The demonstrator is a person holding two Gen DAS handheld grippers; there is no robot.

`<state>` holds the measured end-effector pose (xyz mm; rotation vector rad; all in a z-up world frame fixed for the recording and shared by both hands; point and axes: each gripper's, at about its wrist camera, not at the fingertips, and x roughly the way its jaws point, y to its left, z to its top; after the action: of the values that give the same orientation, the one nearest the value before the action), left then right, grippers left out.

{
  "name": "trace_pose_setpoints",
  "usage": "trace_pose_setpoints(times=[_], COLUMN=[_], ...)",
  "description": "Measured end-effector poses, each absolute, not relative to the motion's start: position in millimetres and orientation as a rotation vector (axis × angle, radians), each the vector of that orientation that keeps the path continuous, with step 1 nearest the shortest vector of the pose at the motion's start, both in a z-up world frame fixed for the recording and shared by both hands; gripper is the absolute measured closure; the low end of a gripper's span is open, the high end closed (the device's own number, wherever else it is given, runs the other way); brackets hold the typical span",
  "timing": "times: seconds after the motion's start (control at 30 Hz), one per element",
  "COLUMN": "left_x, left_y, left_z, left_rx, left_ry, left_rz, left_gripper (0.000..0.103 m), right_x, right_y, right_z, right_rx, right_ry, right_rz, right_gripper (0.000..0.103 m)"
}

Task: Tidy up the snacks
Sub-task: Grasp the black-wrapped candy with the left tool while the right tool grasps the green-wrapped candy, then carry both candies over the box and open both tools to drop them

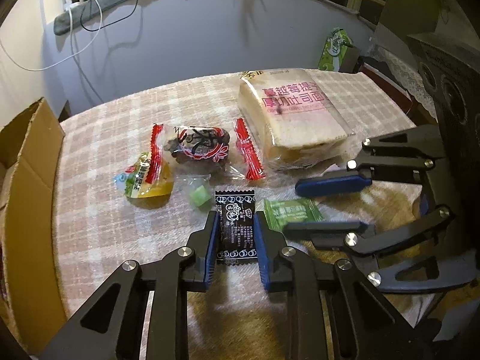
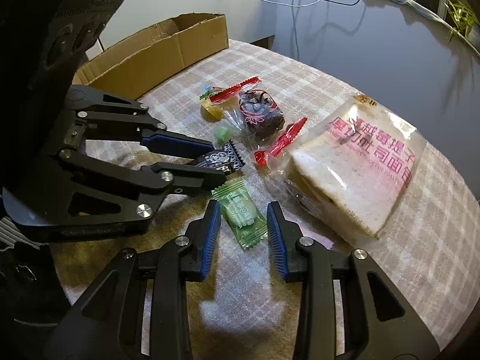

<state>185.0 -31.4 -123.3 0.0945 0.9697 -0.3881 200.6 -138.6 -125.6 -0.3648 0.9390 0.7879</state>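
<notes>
Plaid cloth covers the tabletop [image 1: 120, 138]; left gripper [image 1: 235, 234] jaws clamp a crinkly black sachet [image 1: 237, 225], right gripper [image 2: 243, 219] jaws stand apart around a green sweet wrapper [image 2: 243, 216].

A black sachet [image 1: 237, 225] with white print lies flat at the near edge of the bench, a green wrapped candy [image 2: 243, 217] just beside it. Behind them lie a small green cube sweet [image 1: 199, 196], a yellow jelly cup [image 1: 147, 180], a dark cake in red-edged clear wrap [image 1: 199, 150], and a large bagged toast loaf [image 1: 295, 120].
</notes>
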Motion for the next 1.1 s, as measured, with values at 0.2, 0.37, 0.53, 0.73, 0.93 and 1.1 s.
trace_pose_setpoints(times=[0.2, 0.37, 0.53, 0.73, 0.93, 1.1], left_x=[180, 172, 161, 145, 132, 128], left_y=[-21, -13, -4, 6, 20, 32], left_z=[-122, -118, -109, -92, -79, -70], left_rx=[0.058, 0.032, 0.001, -0.025, -0.05, -0.074], left_ry=[0.968, 0.956, 0.931, 0.89, 0.852, 0.825], left_rz=[-0.371, -0.365, -0.361, -0.346, -0.325, -0.305], left_gripper=[0.082, 0.082, 0.082, 0.082, 0.082, 0.082], right_x=[200, 199, 192, 181, 169, 161], right_y=[-131, -133, -136, -139, -142, -139], right_z=[-127, -126, -123, -108, -87, -70], right_rx=[-0.414, -0.391, -0.35, -0.309, -0.271, -0.265], right_ry=[0.938, 0.948, 0.945, 0.912, 0.864, 0.834], right_rz=[0.808, 0.797, 0.775, 0.758, 0.75, 0.743], right_gripper=[0.069, 0.081, 0.081, 0.081, 0.081, 0.081])
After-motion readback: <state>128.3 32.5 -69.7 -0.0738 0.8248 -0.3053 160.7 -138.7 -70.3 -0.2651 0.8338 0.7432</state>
